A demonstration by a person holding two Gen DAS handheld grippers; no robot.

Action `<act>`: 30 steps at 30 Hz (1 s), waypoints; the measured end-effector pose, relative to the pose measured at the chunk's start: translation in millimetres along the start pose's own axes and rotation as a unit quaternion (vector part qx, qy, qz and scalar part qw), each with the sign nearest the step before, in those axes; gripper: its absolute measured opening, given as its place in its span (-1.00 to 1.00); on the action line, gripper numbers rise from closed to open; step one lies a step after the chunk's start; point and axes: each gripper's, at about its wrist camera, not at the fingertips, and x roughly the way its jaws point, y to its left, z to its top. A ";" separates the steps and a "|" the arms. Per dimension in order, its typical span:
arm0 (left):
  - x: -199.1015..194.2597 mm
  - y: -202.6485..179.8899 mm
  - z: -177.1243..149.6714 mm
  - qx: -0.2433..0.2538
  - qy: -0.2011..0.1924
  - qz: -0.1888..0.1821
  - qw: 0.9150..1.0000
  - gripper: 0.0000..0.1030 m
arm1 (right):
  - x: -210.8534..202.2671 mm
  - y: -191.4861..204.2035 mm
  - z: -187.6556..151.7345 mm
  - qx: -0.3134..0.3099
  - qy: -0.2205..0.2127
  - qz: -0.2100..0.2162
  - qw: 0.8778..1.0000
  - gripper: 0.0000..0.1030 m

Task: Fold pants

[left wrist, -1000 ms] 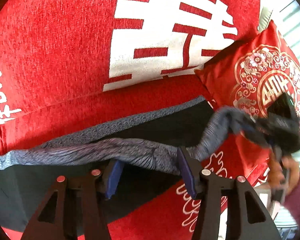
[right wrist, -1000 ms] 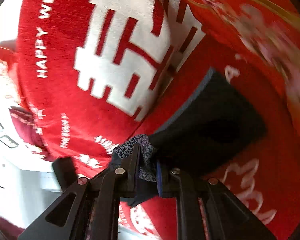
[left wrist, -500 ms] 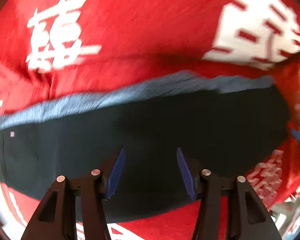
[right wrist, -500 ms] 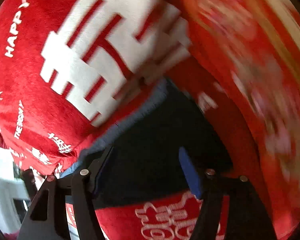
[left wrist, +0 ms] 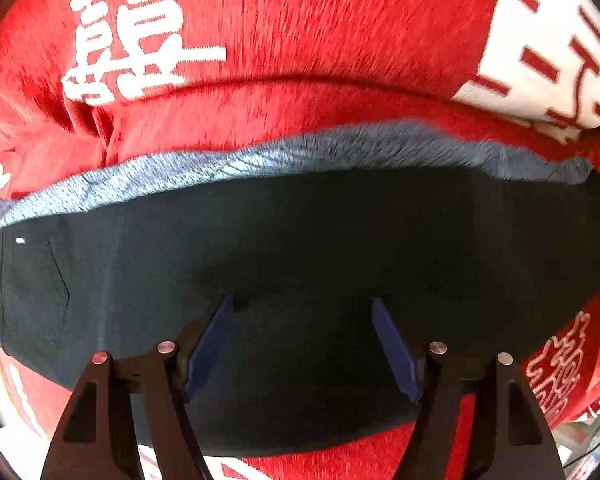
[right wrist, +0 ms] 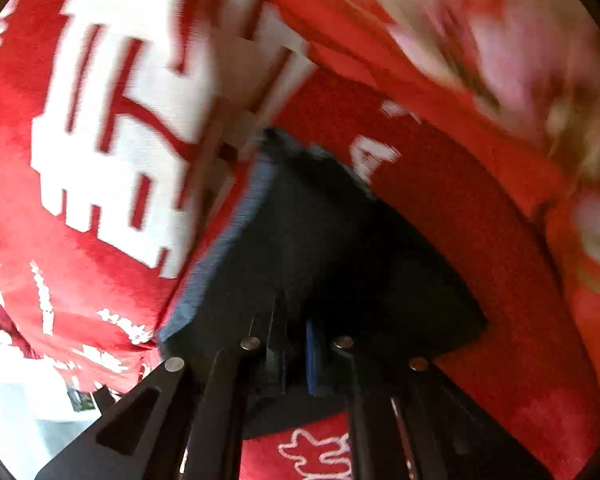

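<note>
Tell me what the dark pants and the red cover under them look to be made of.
Dark pants: a smooth, matte fabric, near black, probably a knit or fine weave; the strip along the far edge shows a heathered grey-blue, likely the inner face or waistband.
Red cover with white characters: plush, velvety fabric, going by the short streaky nap; the characters look printed or woven in, hard to tell which.
</note>
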 end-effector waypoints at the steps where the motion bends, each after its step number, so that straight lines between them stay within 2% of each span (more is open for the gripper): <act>1: -1.3 -0.5 -2.6 0.007 -0.003 0.006 1.000 0.42 | -10.2 6.7 -6.7 -0.030 -0.002 -0.015 0.999 -0.86; 4: 15.4 3.5 -11.1 0.008 0.021 0.012 1.000 0.46 | -4.7 -4.9 -14.7 -0.058 0.026 -0.066 0.996 -0.85; 5: 15.3 5.8 -13.9 0.007 0.002 0.011 1.000 0.56 | 6.5 -16.5 -14.2 -0.056 0.048 -0.075 0.994 -0.85; 6: 15.4 5.5 -14.7 0.013 0.000 0.017 1.000 0.57 | 11.5 -28.2 -13.2 -0.043 0.059 -0.066 0.995 -0.87; 8: 13.5 7.2 -16.2 0.017 0.007 0.017 1.000 0.57 | 2.7 -37.6 -14.2 -0.008 0.051 -0.047 0.998 -0.87; 9: 12.8 6.8 -17.0 0.019 0.014 0.018 1.000 0.57 | -2.0 -39.4 -17.6 0.002 0.052 -0.051 0.997 -0.84; 10: 11.0 7.9 -15.0 0.021 0.019 0.022 0.999 0.57 | -9.0 -40.8 -23.2 0.010 0.059 -0.069 0.996 -0.72; 11: 6.3 8.5 -13.7 0.023 0.019 0.030 0.999 0.57 | -16.7 -39.9 -26.7 0.010 0.063 -0.101 0.993 -0.58; 12: -0.4 8.3 -8.8 0.023 0.013 0.031 0.999 0.57 | -25.9 -32.8 -29.6 -0.005 0.054 -0.126 0.990 -0.40; 13: -7.5 7.0 -4.7 0.021 0.002 0.027 0.999 0.57 | -33.3 -25.1 -30.9 -0.025 0.042 -0.135 0.990 -0.40; 16: -21.1 -0.4 12.2 0.019 -0.029 0.018 0.999 0.57 | -59.3 20.5 -25.2 -0.140 -0.014 -0.126 0.982 -0.40; 18: -17.2 -10.5 29.0 0.021 -0.040 0.017 0.999 0.57 | -48.7 40.5 -9.8 -0.177 -0.009 -0.112 0.978 -0.40; 20: -5.1 -22.1 46.2 0.017 -0.041 0.026 0.999 0.57 | -16.8 51.5 13.3 -0.191 0.002 -0.112 0.975 -0.40; 23: 13.2 -27.8 55.0 0.013 -0.042 0.045 0.998 0.57 | 25.7 45.7 33.2 -0.204 0.022 -0.140 0.969 -0.40; 24: 22.6 -28.1 59.0 0.011 -0.038 0.047 0.998 0.57 | 36.3 42.9 36.4 -0.207 0.026 -0.157 0.965 -0.40; 25: 26.5 -24.2 60.6 0.007 -0.038 0.042 0.998 0.60 | 42.8 37.4 42.9 -0.208 0.025 -0.172 0.963 -0.58; 27: 25.8 -14.4 56.8 -0.002 -0.048 0.034 0.998 0.67 | 37.0 25.9 48.6 -0.191 0.011 -0.155 0.969 -0.81; 28: 24.7 -9.6 54.7 -0.003 -0.048 0.035 0.998 0.67 | 29.8 18.6 51.1 -0.168 0.007 -0.152 0.974 -0.88; 30: 20.4 3.4 50.2 -0.011 -0.039 0.041 0.998 0.67 | 18.7 16.0 49.2 -0.152 -0.009 -0.168 0.974 -0.87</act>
